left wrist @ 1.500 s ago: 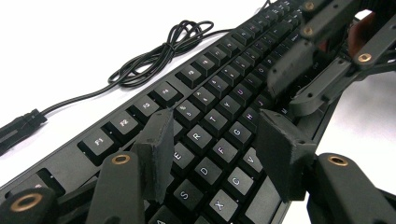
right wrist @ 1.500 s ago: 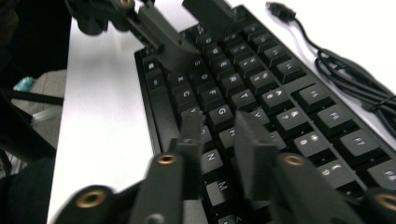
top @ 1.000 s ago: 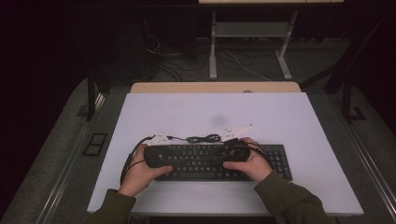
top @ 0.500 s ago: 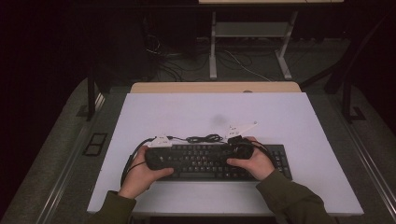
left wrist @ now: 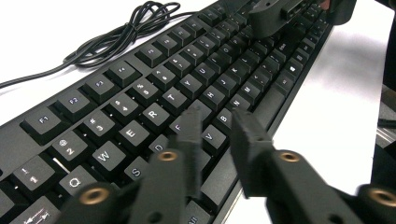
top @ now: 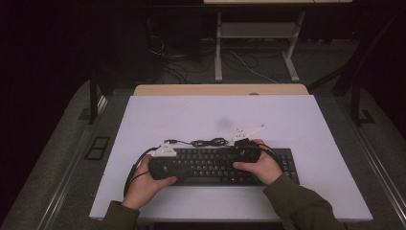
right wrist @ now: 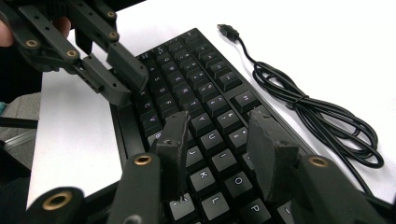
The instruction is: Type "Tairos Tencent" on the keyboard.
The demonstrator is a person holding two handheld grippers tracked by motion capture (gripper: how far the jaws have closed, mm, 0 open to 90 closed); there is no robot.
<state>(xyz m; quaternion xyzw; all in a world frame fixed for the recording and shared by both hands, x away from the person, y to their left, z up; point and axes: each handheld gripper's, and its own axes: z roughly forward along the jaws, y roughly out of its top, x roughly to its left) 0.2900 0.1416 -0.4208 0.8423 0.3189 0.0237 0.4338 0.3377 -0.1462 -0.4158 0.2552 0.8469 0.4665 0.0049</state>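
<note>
Both grippers hover over the keyboard [top: 220, 165] lying on the desk [top: 287, 120]. Left gripper [left wrist: 217, 128] fingers have just been closing, holding nothing; right gripper [right wrist: 217, 140] fingers stand apart, just been opening. You may press neighbouring keys if you descend crooked.

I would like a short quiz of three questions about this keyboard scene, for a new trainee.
1. True or false: the left gripper holds a keycap between its jaws.
2. Where does the cable lie relative to the keyboard? A) on the far side of it, on the table; B) across the keys; C) under the person's sleeve.
3. Which gripper's jaws stand wider apart, the left one or the right gripper?

Key
1. False: nothing is between the jaws, which have just been closing over the keys.
2. A.
3. The right one; its jaws have just been opening.
</note>
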